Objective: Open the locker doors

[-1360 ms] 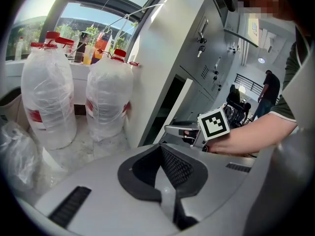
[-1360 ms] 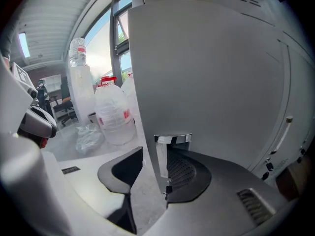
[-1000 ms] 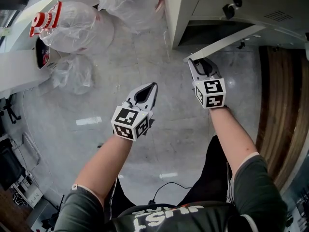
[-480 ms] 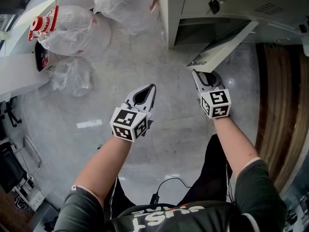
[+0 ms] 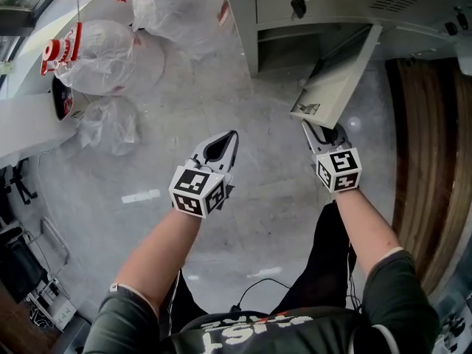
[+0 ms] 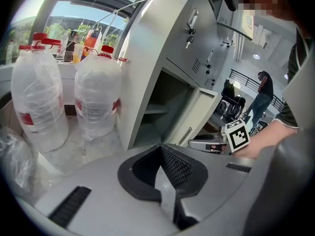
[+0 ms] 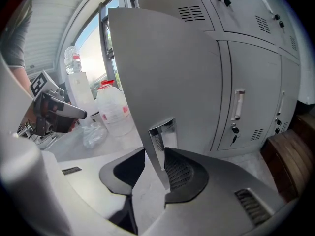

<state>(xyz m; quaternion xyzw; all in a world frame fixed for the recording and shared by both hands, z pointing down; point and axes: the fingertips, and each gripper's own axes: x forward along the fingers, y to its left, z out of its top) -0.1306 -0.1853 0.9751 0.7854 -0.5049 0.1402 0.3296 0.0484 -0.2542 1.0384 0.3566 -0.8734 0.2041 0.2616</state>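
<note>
A grey locker door [image 5: 335, 72] at the bottom row stands swung wide from its open compartment [image 5: 295, 46]. My right gripper [image 5: 311, 126] is shut on the door's free edge, just beside its chrome recessed handle [image 7: 162, 132]; in the right gripper view the door [image 7: 167, 63] runs upright between the jaws of the right gripper [image 7: 157, 154]. My left gripper [image 5: 231, 136] hangs over the floor left of the door, shut on nothing. In the left gripper view the left gripper [image 6: 160, 147] faces the open compartment [image 6: 157, 107] and the door [image 6: 197, 117].
Large water bottles in plastic bags [image 5: 110, 43] [image 6: 37, 97] stand left of the lockers. A white counter [image 5: 22, 116] runs along the left. Closed locker doors with keys [image 7: 246, 97] lie right of the open one. A wooden piece [image 5: 428, 146] is at right. A person [image 6: 261, 90] stands far off.
My right gripper has drawn back toward me with the door's edge in it, and the door has swung much wider open. The left gripper has stayed where it was.
</note>
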